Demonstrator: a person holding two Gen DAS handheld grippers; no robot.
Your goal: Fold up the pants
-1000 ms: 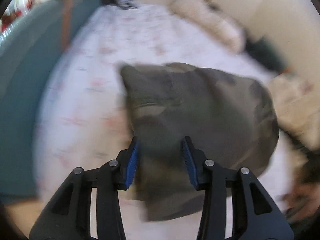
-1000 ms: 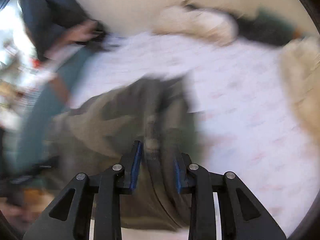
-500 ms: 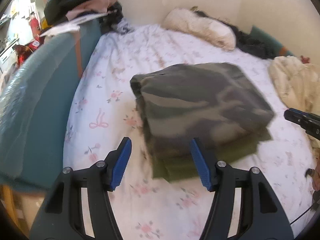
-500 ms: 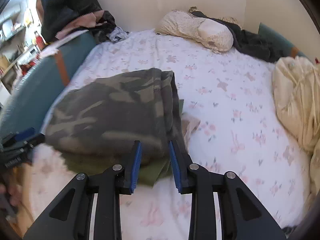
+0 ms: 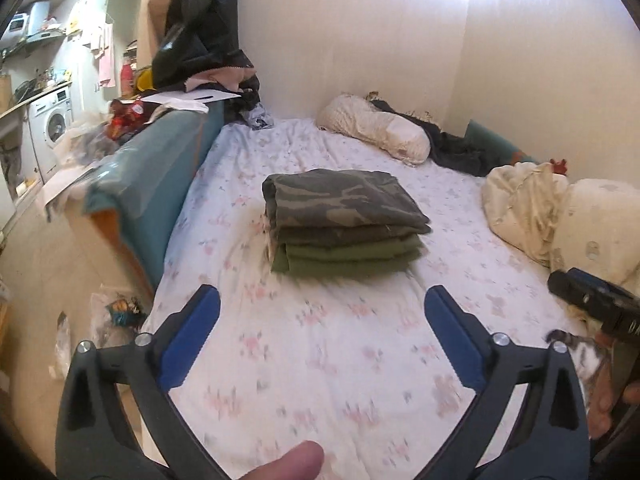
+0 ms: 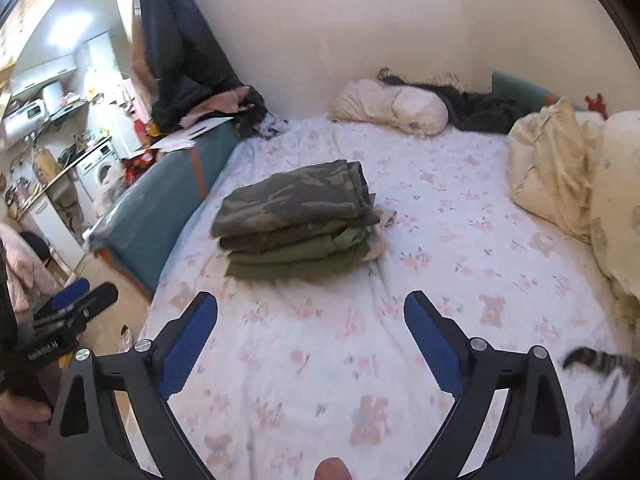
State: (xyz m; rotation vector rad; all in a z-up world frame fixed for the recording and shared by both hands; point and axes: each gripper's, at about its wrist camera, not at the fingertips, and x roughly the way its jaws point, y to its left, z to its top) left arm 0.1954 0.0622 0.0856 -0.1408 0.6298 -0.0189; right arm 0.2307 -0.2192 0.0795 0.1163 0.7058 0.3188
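Folded camouflage pants [image 5: 340,200] lie on top of folded olive-green clothes [image 5: 344,256] in a neat stack on the floral bed sheet [image 5: 320,352]; the stack also shows in the right wrist view [image 6: 296,204]. My left gripper [image 5: 322,304] is open and empty, held back from the stack over the near part of the bed. My right gripper [image 6: 310,308] is open and empty too, also short of the stack. Each gripper shows at the edge of the other's view, the right one [image 5: 592,300] and the left one [image 6: 68,304].
A teal bed side panel [image 5: 148,184] runs along the left. A cream pillow [image 5: 372,130] and dark clothes [image 5: 456,148] lie by the back wall. A cream duvet [image 5: 528,204] is bunched at the right. A striped cat tail [image 6: 592,360] shows at lower right.
Both grippers let go of the camouflage pants, opened wide and pulled back from the stack. The pants now rest folded on the green clothes.
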